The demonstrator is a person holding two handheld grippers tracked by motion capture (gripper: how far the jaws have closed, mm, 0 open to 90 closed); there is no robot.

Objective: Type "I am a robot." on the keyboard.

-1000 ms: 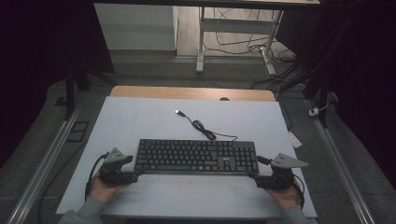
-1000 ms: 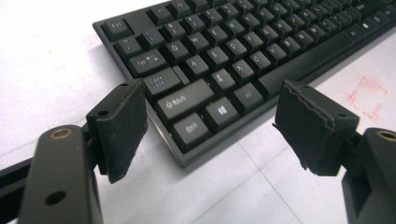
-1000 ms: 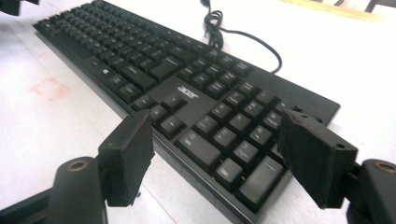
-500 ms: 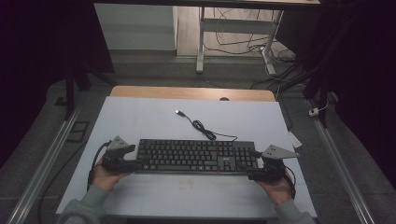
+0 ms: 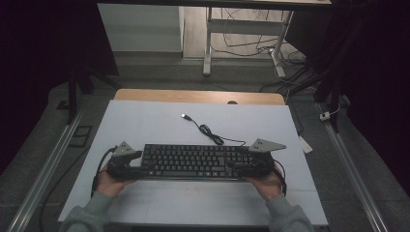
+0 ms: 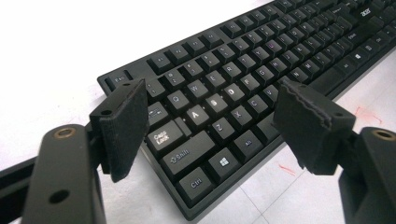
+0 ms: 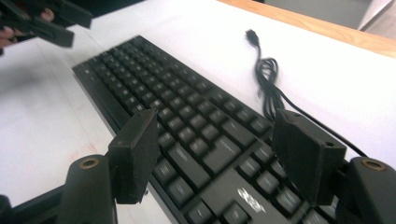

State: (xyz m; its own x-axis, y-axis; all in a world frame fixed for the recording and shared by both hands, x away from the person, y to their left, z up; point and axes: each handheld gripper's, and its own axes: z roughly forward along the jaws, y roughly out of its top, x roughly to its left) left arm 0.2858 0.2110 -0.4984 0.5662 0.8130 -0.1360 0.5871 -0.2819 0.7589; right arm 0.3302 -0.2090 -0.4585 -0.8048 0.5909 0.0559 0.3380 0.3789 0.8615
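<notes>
A black keyboard (image 5: 191,162) lies across the white table top, and its cable (image 5: 210,133) runs off its far side to a USB plug (image 5: 184,116). My left gripper (image 5: 138,163) hovers open over the keyboard's left end (image 6: 219,93), one pad (image 6: 122,123) by the Tab key and the other above the near edge. At the right end (image 7: 205,126), my right gripper (image 5: 241,165) straddles the number keys. Its jaws have just been closing a little with the keyboard between and below them, and the pads (image 7: 135,151) do not press on it.
The white table top (image 5: 159,121) has free room beyond the keyboard and along its near strip. A wooden edge (image 5: 198,96) runs along the far side. Beyond stand a desk frame (image 5: 208,43) and floor cables. Metal rails (image 5: 48,164) flank the table.
My right gripper has moved left and away from the near edge, onto the keyboard's right end. The left gripper has shifted slightly toward the left end. The keyboard has stayed put.
</notes>
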